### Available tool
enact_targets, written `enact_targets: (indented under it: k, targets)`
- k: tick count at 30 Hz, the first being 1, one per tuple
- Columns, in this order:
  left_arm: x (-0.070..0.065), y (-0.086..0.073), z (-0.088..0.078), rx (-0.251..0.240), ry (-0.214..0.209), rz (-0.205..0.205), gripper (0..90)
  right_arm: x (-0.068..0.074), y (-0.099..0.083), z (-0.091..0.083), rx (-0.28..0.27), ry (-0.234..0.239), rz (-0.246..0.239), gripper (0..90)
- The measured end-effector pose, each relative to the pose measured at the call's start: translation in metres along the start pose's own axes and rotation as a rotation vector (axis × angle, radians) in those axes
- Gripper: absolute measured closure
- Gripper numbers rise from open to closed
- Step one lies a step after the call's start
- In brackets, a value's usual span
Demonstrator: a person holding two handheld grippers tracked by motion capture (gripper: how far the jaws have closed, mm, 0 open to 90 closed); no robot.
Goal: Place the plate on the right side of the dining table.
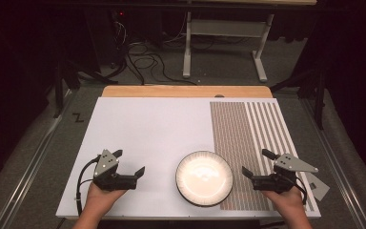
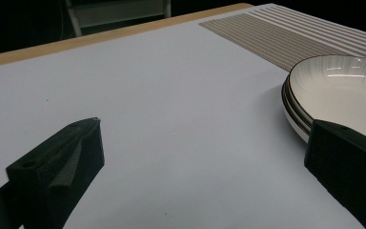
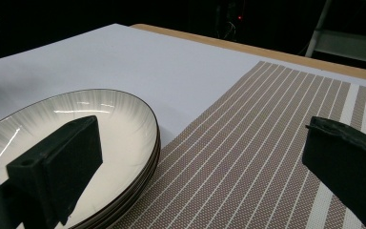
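Note:
A stack of white plates (image 1: 204, 177) with dark rims sits near the table's front edge, its right side overlapping a brown striped placemat (image 1: 240, 143). My left gripper (image 1: 129, 163) stands open to the left of the stack, low over the white table, nothing between its jaws. My right gripper (image 1: 256, 163) stands open to the right of the stack, over the placemat, also holding nothing. In the left gripper view the plates (image 2: 343, 90) lie at the right, past the right jaw. In the right gripper view the plates (image 3: 71, 138) lie at the left, on the placemat (image 3: 252, 157).
The white table (image 1: 147, 129) has a wooden strip (image 1: 186, 91) along its far edge. A small grey card (image 1: 317, 185) lies off the table's front right corner. Beyond the table are a desk frame (image 1: 224, 43) and cables (image 1: 145, 59) on the floor.

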State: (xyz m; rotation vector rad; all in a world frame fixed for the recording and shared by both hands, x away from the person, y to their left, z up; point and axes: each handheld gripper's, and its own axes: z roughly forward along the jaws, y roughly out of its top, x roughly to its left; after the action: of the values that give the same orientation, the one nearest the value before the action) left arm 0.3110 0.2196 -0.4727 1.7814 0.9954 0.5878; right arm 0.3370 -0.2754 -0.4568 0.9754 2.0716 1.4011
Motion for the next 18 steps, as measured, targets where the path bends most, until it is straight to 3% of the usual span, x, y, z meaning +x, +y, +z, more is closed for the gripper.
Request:
enact_targets:
  k: [10, 18]
  targets:
    - [0.0006, 0.0009, -0.0048, -0.048, 0.005, -0.001, 0.3, 0.0026, 0.0023, -0.0018, -0.007, 0.01, -0.022, 0.1]
    - [0.0012, 0.001, -0.0052, -0.056, 0.007, -0.01, 0.3, 0.0039, 0.0015, -0.0006, 0.001, 0.02, -0.026, 0.5]
